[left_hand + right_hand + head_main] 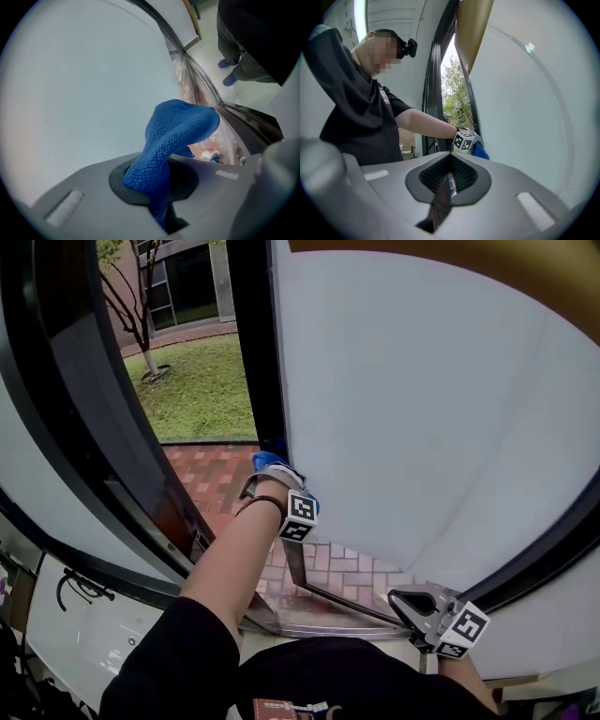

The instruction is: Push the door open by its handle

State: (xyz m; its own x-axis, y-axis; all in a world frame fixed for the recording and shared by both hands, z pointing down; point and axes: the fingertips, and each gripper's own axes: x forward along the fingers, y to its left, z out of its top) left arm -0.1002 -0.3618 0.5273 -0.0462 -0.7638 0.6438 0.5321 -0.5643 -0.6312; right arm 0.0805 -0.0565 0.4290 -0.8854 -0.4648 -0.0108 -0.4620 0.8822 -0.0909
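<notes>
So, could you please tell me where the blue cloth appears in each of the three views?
Head view: blue cloth, centre, beyond the marker cube, at the white door's edge.
Left gripper view: centre, rising from between the jaws.
Right gripper view: centre, just right of the marker cube.
Shared landmark: the white door.

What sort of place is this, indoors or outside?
Probably a building's entrance, seen from just inside: a frosted door stands ajar onto brick paving, with a lawn and a tree beyond.
</notes>
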